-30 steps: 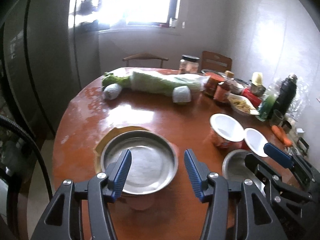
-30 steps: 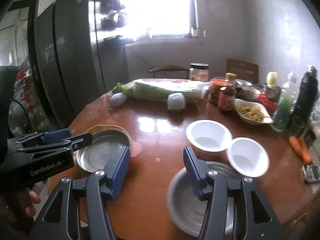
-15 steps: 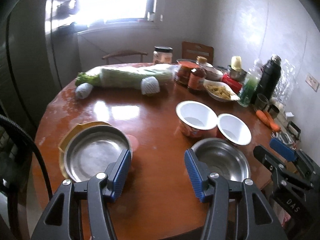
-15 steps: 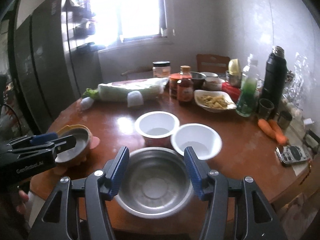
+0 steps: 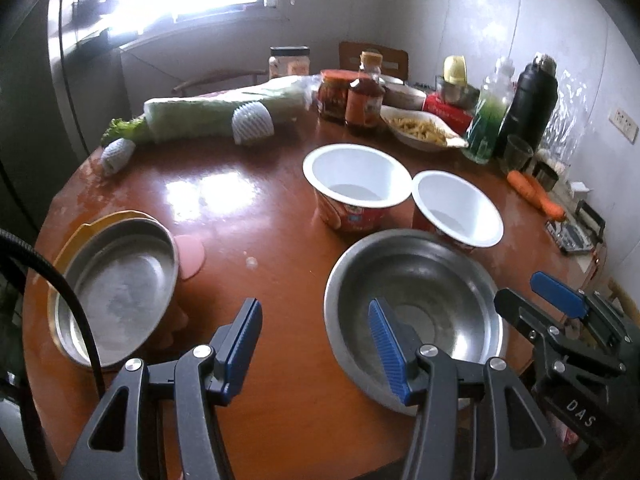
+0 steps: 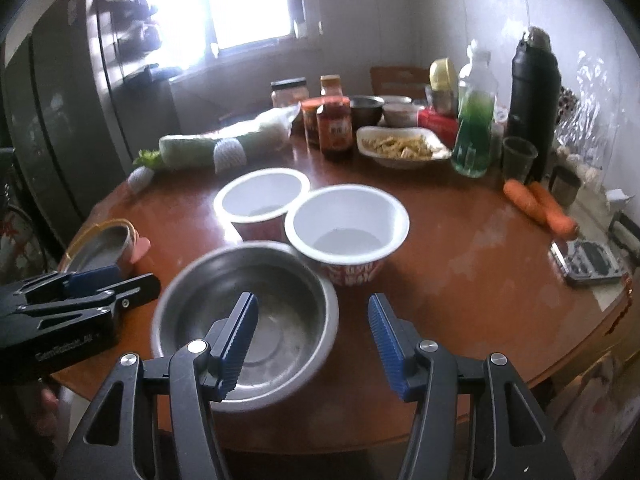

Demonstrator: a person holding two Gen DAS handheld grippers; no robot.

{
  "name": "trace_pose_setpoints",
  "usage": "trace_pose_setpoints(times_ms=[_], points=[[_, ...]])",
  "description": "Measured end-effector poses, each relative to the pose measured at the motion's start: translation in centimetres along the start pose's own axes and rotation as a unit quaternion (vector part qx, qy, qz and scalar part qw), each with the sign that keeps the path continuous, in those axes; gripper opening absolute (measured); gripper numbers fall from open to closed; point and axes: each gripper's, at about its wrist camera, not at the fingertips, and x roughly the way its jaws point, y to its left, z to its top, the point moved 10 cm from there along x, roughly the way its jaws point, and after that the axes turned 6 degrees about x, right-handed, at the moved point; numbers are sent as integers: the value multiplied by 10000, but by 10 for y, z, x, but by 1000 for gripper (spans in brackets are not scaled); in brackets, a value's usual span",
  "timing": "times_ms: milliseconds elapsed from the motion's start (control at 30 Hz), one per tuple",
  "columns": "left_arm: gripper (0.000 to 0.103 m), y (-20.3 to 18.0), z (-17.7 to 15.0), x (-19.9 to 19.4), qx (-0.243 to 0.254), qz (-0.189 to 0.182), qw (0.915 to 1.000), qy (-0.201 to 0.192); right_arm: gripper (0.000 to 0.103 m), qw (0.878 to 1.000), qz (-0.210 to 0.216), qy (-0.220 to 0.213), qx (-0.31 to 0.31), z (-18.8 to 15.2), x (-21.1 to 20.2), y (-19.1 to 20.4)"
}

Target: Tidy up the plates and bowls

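Note:
A deep steel bowl (image 5: 424, 300) (image 6: 256, 304) sits at the near edge of the round wooden table (image 5: 260, 216). Two white paper bowls, a left one (image 5: 358, 188) (image 6: 262, 200) and a right one (image 5: 456, 208) (image 6: 348, 226), stand just behind it. A shallow steel dish (image 5: 116, 288) (image 6: 102, 246) rests on a yellow plate (image 5: 94, 220) at the left. My left gripper (image 5: 316, 344) is open and empty, its right finger over the steel bowl's left rim. My right gripper (image 6: 312, 336) is open and empty, straddling the bowl's right rim.
Wrapped cabbage (image 5: 216, 114), sauce jars (image 5: 348, 96), a dish of food (image 5: 420, 132), a green bottle (image 5: 488, 120), a black flask (image 5: 528, 100) and carrots (image 5: 536, 194) crowd the far and right side. A phone (image 6: 588, 260) lies near the right edge. A pink disc (image 5: 190, 256) lies beside the dish.
Both grippers have swung to the right: the steel dish slid left in the views and the deep steel bowl now sits near both sets of fingers. Both stayed open.

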Motion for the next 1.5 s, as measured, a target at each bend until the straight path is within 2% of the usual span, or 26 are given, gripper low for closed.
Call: trace_pose_setpoints(times_ms=[300,367,533,700,1233,1500], points=[[55,-10,-9,31,-31,-158,9994,300,59,9997,98,209,18,-13,27,-7],[54,-13,-11,35,15,-195,9993,312,48,9997,77,221,-8,-15,31,-8],[45,-19,-14,39,99,-305,9989,344,34,9994,154,280,-121,-19,38,-3],[42,-21,-18,40,150,-418,9983,384,33,9991,129,316,-232,-23,40,3],[42,16,-39,21,67,-116,9992,373,33,9959,338,463,-702,-38,33,49],[42,21,-39,20,7,-120,9994,323,34,9954,341,492,-753,-40,35,57]])
